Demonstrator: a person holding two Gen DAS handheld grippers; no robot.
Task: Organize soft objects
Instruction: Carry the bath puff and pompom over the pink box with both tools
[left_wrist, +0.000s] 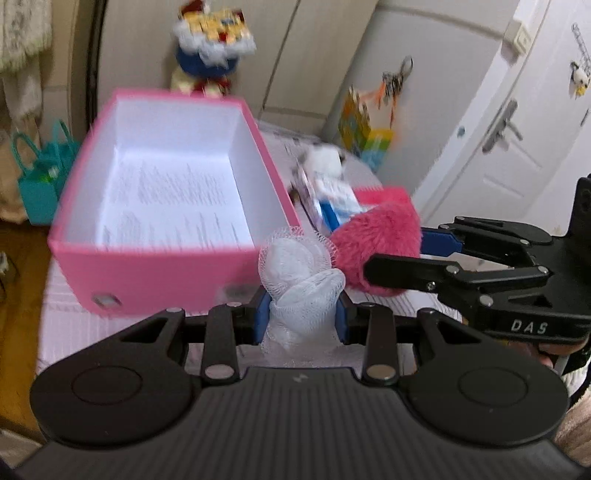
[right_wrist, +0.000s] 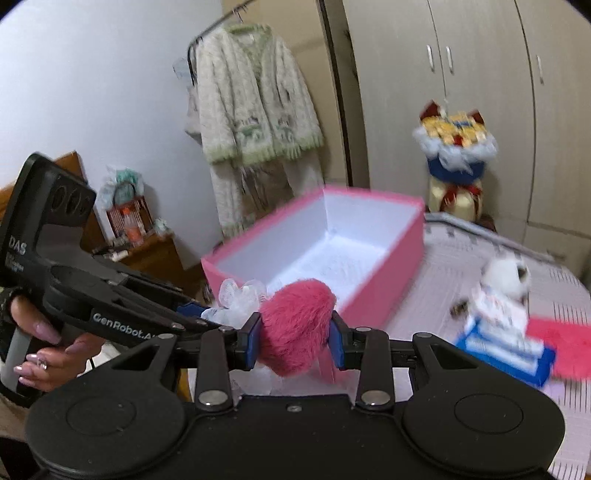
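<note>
An open rectangular pink cardboard box with a white interior (left_wrist: 162, 206) stands on a bed covered by a pale quilted spread (left_wrist: 74, 325), and both soft items sit poised just short of it. The box's long axis runs away from the left wrist camera, its near short wall facing the tools; nothing soft is visible inside it, only a printed paper lining the bottom.

Right of the box, farther back on the bed, lie a small white-and-grey plush toy atop a blue-and-white packet (right_wrist: 506, 328) and a flat pink sheet (right_wrist: 565, 350), neither of them yet gathered.

The right tool (right_wrist: 295, 338) is clenched on a fluffy magenta faux-fur pom-pom (right_wrist: 295, 325), held just beside the box's near right corner. The left tool (left_wrist: 301, 321) is clamped around a crumpled white mesh foam netting (left_wrist: 299, 273), which hangs touching the pom-pom and stands just before the box's near wall.

Judging by these positions, the box opening lies forward and to the left of both loads, beyond the near wall. The left tool appears the nearer of the two, so a short lift over that wall would likely bring the netting in first.
</note>
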